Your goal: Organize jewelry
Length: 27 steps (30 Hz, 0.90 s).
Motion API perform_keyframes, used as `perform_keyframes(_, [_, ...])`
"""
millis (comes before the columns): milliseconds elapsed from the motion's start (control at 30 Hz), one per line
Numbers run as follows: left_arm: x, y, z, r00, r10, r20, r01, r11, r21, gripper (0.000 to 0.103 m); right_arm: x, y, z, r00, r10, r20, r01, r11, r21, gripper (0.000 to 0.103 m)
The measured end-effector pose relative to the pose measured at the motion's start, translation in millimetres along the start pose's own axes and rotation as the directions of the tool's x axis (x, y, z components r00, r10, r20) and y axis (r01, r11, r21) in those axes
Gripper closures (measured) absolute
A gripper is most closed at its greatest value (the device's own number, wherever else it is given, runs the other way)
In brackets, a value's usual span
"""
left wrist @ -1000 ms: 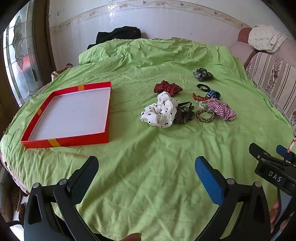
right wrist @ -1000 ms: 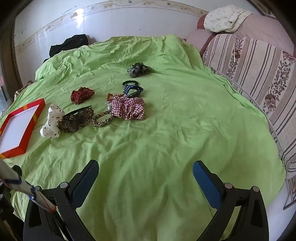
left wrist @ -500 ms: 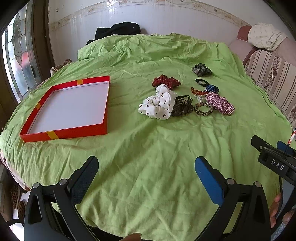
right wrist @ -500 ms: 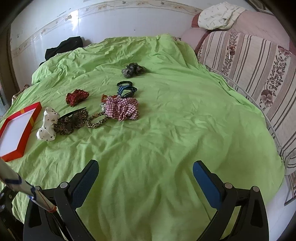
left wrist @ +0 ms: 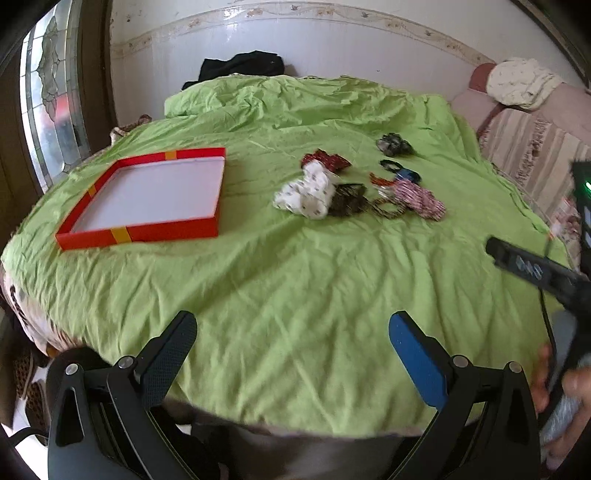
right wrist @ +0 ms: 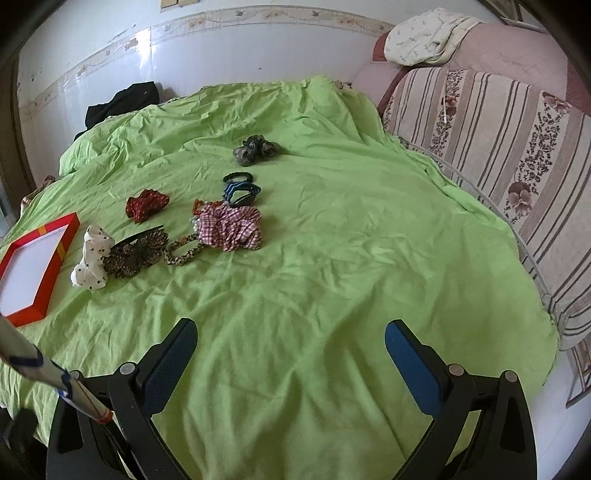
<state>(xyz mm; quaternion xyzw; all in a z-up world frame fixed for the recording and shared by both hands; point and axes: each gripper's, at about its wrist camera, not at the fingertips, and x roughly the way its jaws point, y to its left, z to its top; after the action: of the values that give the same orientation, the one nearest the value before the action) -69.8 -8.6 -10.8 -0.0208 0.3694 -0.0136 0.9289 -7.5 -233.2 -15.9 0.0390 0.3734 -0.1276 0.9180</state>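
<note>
Several hair scrunchies lie in a cluster on the green bedspread (left wrist: 295,280): a white dotted scrunchie (left wrist: 304,194) (right wrist: 90,260), a red one (left wrist: 325,160) (right wrist: 146,205), a leopard-print one (right wrist: 135,251), a pink checked one (left wrist: 419,197) (right wrist: 231,227), blue and black hair ties (right wrist: 240,190) and a grey one (left wrist: 393,144) (right wrist: 255,149). A shallow red box (left wrist: 151,197) (right wrist: 31,264) with a white floor sits to their left. My left gripper (left wrist: 291,338) and right gripper (right wrist: 290,339) hang open and hold nothing above the bed's near edge, far from the pile.
A striped floral sofa (right wrist: 498,147) borders the bed on the right, with a pale cloth (right wrist: 428,35) on its back. Black clothing (left wrist: 240,66) lies by the white tiled wall. A stained-glass window (left wrist: 51,92) stands at left. A hand (left wrist: 565,402) grips the other tool at right.
Both grippers have pulled back toward the bed's near edge, so the scrunchies and box look farther away. Nothing on the bed has moved, and both grippers stay open.
</note>
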Motion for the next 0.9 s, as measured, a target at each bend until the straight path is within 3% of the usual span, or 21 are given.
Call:
perform_keyframes(233, [-7,-11,-9,0.997,-0.069,-0.037,0.071,0.996,0.056,0.0,-1,-2,2,1.0,0.004,0.004,-0.004,1.0,0.011,0.0])
perform_keyframes(367, [-7,-18,-9,0.976,-0.204,-0.078,0.21,0.975,0.079,0.0,-1,-2,2,1.0,0.008,0.004,-0.008,1.0,0.014,0.0])
perform_keyframes(600, [-9,-35,-9,0.958,-0.267,-0.106,0.283,0.943,0.174,0.0,-6,-3,4,1.0,0.023,0.017,-0.024,0.999,0.026,0.0])
perform_keyframes(667, [-8,-32,-5,0.962,-0.255,-0.1,0.268,0.949,0.166,0.0,-8,-6,6,0.999,0.021,0.028,-0.022,0.999,0.04,0.0])
perform_keyframes(900, [-6,8,40,0.995,-0.088,0.046,0.081,0.988,0.135,0.0,-20,-9,21,0.993,-0.009,0.119,0.002,0.998,0.061,0.0])
